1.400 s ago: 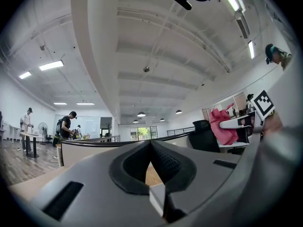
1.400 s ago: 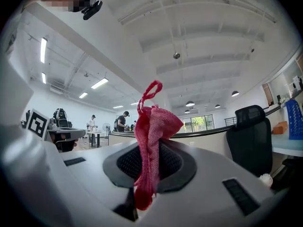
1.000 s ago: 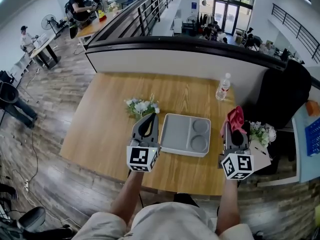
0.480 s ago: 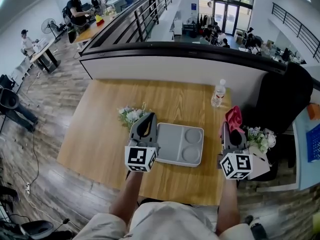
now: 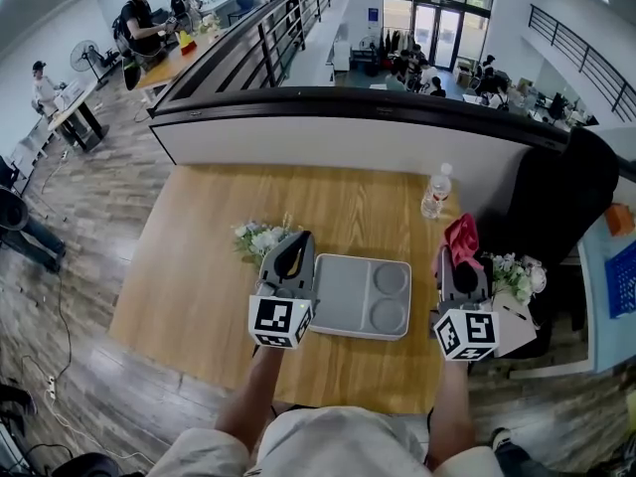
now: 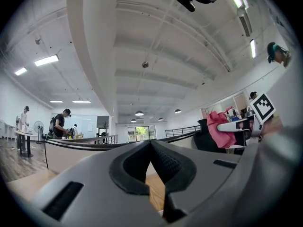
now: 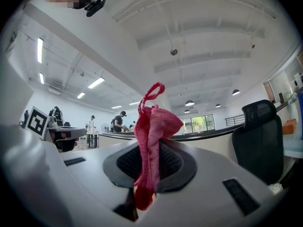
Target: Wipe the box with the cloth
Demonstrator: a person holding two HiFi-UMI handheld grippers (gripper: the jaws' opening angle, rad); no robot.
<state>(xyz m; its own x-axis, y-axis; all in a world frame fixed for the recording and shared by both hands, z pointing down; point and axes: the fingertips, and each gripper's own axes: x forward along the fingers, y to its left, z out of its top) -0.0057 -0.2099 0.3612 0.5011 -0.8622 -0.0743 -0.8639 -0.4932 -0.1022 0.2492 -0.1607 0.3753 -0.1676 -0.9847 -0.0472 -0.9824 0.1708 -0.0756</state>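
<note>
The box is a shallow grey tray (image 5: 343,288) with two round wells, lying on the wooden table (image 5: 199,256). My left gripper (image 5: 297,240) hovers at the tray's left edge, tilted upward, shut with nothing in it; its pads (image 6: 163,162) meet at the tips. My right gripper (image 5: 459,257) is held up to the right of the tray, shut on a red cloth (image 5: 460,235). In the right gripper view the cloth (image 7: 151,126) stands bunched up out of the jaws. The left gripper view also catches the cloth (image 6: 221,129).
White flowers (image 5: 260,237) lie just left of the tray and a water bottle (image 5: 434,193) stands at the table's far right. More flowers (image 5: 517,271) and a black office chair (image 5: 556,197) are off the right edge. A railing wall (image 5: 348,132) runs behind the table.
The head view has shifted a little. Both grippers keep about the same places beside the tray, and the cloth stays in the right one.
</note>
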